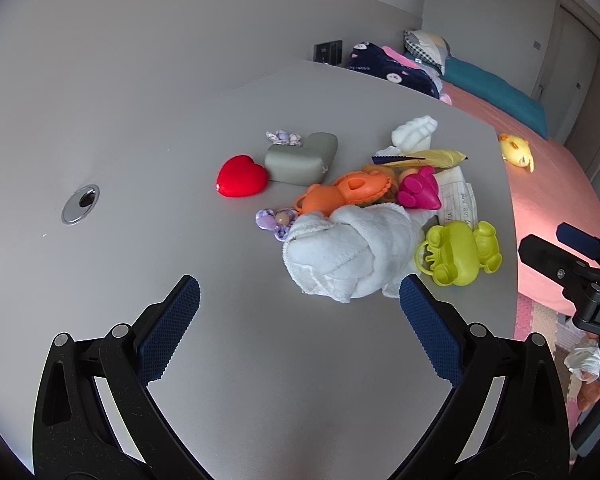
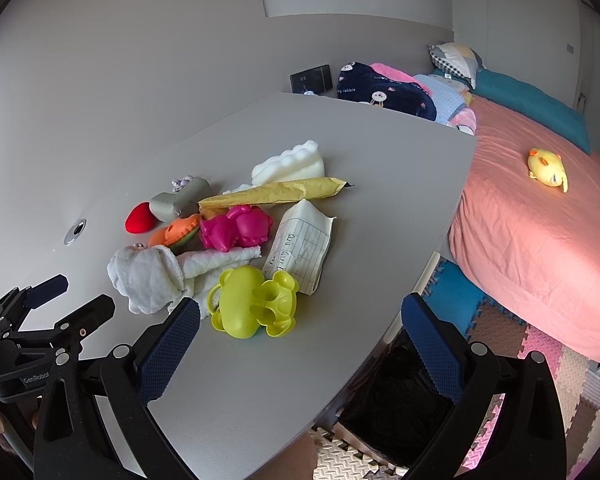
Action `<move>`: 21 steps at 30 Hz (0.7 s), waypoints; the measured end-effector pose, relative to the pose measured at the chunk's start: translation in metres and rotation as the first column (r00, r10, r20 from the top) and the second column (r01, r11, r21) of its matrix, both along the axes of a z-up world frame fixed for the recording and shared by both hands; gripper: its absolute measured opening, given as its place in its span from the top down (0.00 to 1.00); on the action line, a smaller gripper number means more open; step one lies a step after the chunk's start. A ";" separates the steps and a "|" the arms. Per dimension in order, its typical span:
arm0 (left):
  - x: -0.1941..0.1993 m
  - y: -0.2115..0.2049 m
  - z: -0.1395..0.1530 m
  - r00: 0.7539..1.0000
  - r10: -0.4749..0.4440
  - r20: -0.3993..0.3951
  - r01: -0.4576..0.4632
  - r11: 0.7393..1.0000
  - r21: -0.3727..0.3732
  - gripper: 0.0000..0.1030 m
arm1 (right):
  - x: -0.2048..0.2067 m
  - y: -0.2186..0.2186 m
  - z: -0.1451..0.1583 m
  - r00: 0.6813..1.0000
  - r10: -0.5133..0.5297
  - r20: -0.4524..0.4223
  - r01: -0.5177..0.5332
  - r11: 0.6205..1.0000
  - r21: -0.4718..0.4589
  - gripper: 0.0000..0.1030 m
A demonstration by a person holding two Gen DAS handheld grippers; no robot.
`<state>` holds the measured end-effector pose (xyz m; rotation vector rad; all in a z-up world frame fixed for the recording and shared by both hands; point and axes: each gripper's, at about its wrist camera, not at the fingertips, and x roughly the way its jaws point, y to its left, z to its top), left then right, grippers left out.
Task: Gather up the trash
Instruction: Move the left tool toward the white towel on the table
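A pink bed [image 2: 540, 240] fills the far right, beside the grey table [image 2: 260, 360]. A black bin [image 2: 396, 408] sits on the floor under the table's near right edge. On the table lies a heap: a white cloth [image 1: 352, 256] nearest, lined paper [image 2: 300, 244] and a crumpled yellow wrapper [image 2: 276, 194] behind it, with a green toy [image 2: 256, 304], pink toy [image 2: 236, 228] and red heart [image 1: 242, 176] around. The left gripper [image 1: 300, 304] and right gripper [image 2: 300, 320] both hover over the near table, fingers spread wide, holding nothing.
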<state>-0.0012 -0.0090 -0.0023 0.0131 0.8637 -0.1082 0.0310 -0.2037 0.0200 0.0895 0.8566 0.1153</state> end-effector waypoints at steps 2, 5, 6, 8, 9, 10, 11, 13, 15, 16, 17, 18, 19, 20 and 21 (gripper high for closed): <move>-0.001 -0.003 0.000 1.000 -0.012 0.004 0.012 1.000 0.008 0.06 | 0.000 0.000 0.000 1.000 0.001 0.001 -0.001 1.000 0.000 0.03; -0.001 -0.004 -0.001 1.000 -0.021 -0.004 0.021 1.000 0.003 0.06 | 0.002 -0.002 0.003 1.000 0.001 0.001 -0.001 1.000 0.000 0.03; 0.000 -0.004 -0.001 1.000 -0.021 -0.006 0.021 1.000 -0.003 0.06 | 0.000 0.000 0.001 1.000 0.001 0.001 -0.001 1.000 0.000 0.03; 0.000 -0.002 -0.001 1.000 -0.018 -0.010 0.018 1.000 -0.017 0.06 | 0.001 -0.001 0.005 1.000 0.001 0.002 -0.001 1.000 -0.002 0.03; 0.000 -0.001 -0.001 1.000 -0.016 -0.010 0.016 1.000 -0.022 0.06 | 0.001 0.000 0.004 1.000 0.000 0.002 0.000 1.000 -0.001 0.03; 0.000 0.000 -0.001 1.000 -0.013 -0.008 0.013 1.000 -0.026 0.06 | 0.002 -0.001 0.006 1.000 0.000 0.001 0.000 1.000 0.000 0.03; 0.000 0.001 0.000 1.000 -0.009 -0.007 0.009 1.000 -0.029 0.06 | 0.000 0.001 0.003 1.000 0.000 0.002 0.000 1.000 -0.002 0.03; 0.000 0.002 0.000 1.000 0.000 -0.006 0.000 0.999 -0.034 0.06 | -0.001 0.002 0.004 1.000 0.001 0.000 -0.001 1.000 -0.002 0.03; 0.001 0.003 0.001 1.000 0.004 -0.005 -0.004 0.999 -0.038 0.06 | -0.003 0.004 0.003 1.000 0.002 0.002 -0.002 1.000 -0.002 0.03; 0.001 0.004 0.001 1.000 0.006 -0.005 -0.006 0.999 -0.037 0.06 | -0.002 0.000 0.004 1.000 0.004 0.003 -0.004 1.000 -0.004 0.03; 0.001 0.003 0.000 1.000 0.007 -0.005 -0.007 0.999 -0.035 0.06 | 0.001 -0.002 0.003 1.000 0.006 0.003 -0.006 1.000 -0.006 0.03; 0.001 0.003 0.000 1.000 0.010 -0.003 -0.010 0.999 -0.032 0.06 | -0.007 0.000 0.000 1.000 0.007 0.006 -0.007 1.000 -0.009 0.03; 0.001 0.003 0.000 1.000 0.012 -0.002 -0.012 1.000 -0.029 0.06 | -0.007 -0.001 0.000 1.000 0.008 0.007 -0.008 1.000 -0.010 0.03; 0.001 0.003 0.000 1.000 0.012 -0.001 -0.012 1.000 -0.028 0.06 | -0.006 -0.001 -0.001 1.000 0.008 0.007 -0.008 1.000 -0.011 0.03; 0.001 0.003 0.000 1.000 0.013 -0.001 -0.013 1.000 -0.027 0.06 | -0.006 -0.001 0.000 1.000 0.008 0.007 -0.008 1.000 -0.011 0.03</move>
